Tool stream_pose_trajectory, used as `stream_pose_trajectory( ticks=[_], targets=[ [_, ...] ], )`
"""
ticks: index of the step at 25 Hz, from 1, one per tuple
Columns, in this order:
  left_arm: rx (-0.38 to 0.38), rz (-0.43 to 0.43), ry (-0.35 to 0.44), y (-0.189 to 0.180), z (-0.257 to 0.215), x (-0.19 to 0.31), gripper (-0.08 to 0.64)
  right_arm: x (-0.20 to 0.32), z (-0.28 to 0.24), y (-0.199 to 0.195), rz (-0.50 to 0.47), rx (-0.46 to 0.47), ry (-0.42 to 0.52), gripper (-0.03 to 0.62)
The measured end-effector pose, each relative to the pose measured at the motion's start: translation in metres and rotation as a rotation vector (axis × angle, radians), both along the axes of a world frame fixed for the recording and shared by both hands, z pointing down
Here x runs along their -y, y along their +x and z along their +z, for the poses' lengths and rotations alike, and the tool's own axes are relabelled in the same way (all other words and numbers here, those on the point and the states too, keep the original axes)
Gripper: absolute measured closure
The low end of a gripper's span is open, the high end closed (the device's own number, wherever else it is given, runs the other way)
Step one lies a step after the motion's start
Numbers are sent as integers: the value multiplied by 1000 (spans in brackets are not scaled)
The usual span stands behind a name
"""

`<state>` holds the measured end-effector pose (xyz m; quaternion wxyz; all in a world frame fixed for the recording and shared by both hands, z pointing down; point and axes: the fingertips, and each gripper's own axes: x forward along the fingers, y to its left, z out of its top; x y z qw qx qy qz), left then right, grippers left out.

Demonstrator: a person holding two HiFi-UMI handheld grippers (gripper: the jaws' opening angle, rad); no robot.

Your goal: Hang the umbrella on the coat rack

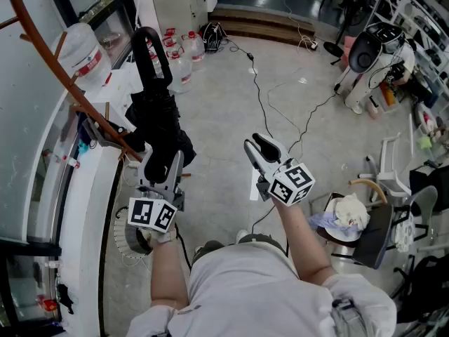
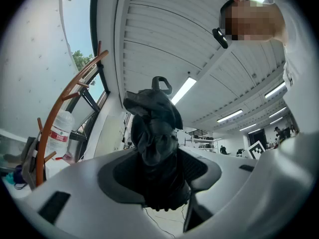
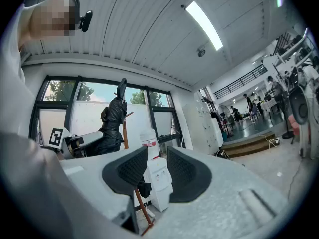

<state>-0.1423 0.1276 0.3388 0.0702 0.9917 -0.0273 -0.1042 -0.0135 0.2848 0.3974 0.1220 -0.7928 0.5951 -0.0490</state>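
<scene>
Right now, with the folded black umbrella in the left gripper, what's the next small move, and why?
Probably ease it left toward the curved brown wooden coat rack: the left gripper is shut on the folded black umbrella, hooked handle up, not yet over any arm.

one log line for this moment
left gripper: shut on umbrella, handle up | right gripper: open, empty | coat rack: beside umbrella | status: not yet hung

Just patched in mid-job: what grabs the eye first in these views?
The black umbrella stands out first. It is clamped upright in the left gripper, with its hooked handle up and not yet hung on the brown coat rack at left. The right gripper hovers open and empty at centre.
</scene>
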Motion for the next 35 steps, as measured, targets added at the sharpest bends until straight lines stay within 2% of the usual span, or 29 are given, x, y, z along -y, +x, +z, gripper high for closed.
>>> stream_pose_trajectory(
  ticks=[5, 12, 16, 21, 25, 29, 35],
  targets=[
    [-22, -2, -37, 23, 3, -18, 341, -19, 7, 23, -12, -3, -6, 468],
    [-5, -39, -44, 53, 6, -29, 341, -32, 1, 54, -47, -46, 6, 468],
    [8, -39, -55, 70, 16, -30, 341, -31, -4, 72, -34, -85, -11, 468],
    [27, -14, -66, 105, 29, -21, 341, -14, 12, 95, -24, -61, -28, 468],
    [20, 12, -94, 132, 42, 6, 341, 14, 30, 118, -19, -35, -49, 468],
    [-9, 22, -129, 162, 44, 53, 341, 63, 31, 147, -35, -40, -67, 468],
    [-33, 8, -124, 206, 43, 127, 341, 144, 31, 191, -72, -48, -79, 468]
  ],
)
